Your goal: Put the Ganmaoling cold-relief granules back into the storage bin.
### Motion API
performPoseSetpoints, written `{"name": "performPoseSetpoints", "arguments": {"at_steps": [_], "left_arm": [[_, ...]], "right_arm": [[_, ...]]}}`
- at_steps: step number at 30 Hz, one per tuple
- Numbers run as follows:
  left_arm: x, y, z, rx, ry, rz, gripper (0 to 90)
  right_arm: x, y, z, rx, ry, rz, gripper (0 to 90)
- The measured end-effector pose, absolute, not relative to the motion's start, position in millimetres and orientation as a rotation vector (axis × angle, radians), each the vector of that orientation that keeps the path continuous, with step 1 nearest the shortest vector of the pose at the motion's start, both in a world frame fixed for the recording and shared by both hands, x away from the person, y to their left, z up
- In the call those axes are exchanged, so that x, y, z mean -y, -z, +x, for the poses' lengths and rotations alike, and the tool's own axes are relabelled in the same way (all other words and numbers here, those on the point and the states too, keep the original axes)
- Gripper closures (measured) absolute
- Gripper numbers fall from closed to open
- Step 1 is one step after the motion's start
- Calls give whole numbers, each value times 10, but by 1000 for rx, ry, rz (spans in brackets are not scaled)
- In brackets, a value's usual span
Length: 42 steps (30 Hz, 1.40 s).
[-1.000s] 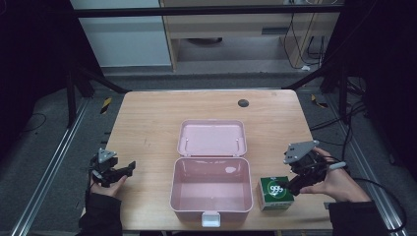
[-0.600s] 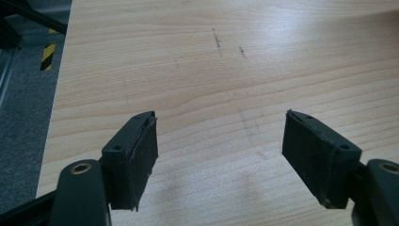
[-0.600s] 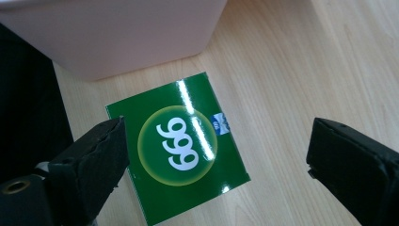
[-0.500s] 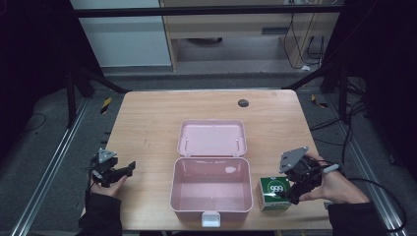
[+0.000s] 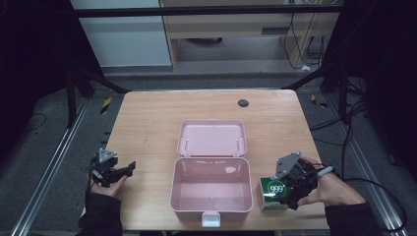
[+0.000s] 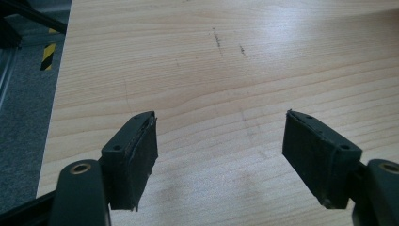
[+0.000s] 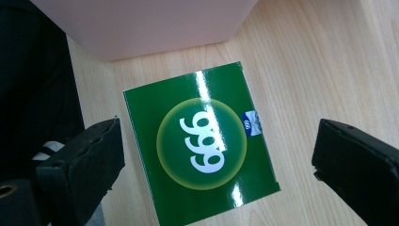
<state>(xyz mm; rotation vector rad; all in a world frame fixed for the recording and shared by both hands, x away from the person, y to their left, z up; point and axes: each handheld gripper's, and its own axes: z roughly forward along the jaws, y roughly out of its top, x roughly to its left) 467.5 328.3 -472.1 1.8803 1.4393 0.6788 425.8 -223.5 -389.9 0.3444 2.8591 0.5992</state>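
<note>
Standing at the person's side, entries run largest to smallest.
Desk: pale wood desk [image 5: 147, 123], a small dark round mark [image 5: 243, 103] near its far edge.
Box: pink lidded box [image 5: 211, 187] at the middle of the desk toward the near edge, lid [image 5: 212, 138] thrown open and lying flat behind the tray; tray looks empty; white latch [image 5: 210, 219] on the near wall.
Carton: green carton [image 5: 273, 193] printed "999", lying flat on the desk just right of the pink box, near the front edge; in the right gripper view its printed face points up toward the camera [image 7: 202, 141].
Right gripper: right gripper [image 5: 291, 189] held in the person's right hand [image 5: 334, 189], poised over the carton; fingers [image 7: 87, 155] spread wide, one either side of the carton, neither pad touching it.
Left gripper: left gripper [image 5: 125, 169] at the desk's left near corner, held in the left hand [image 5: 105, 184]; fingers [image 6: 134, 155] wide apart over bare wood, holding nothing.
</note>
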Motion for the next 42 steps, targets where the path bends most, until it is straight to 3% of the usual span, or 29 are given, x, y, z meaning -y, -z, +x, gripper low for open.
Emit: {"name": "performPoseSetpoints", "arguments": {"at_steps": [26,42], "left_arm": [[-3283,4730,4683,-1441,-679,1885,260],[-3282,4734,4687,-1442,-678,1888,260]], "right_arm": [[2097,4218,4337,-2961,-458,260,22],[2063,4369,4396,-3010,-423,264,62]]}}
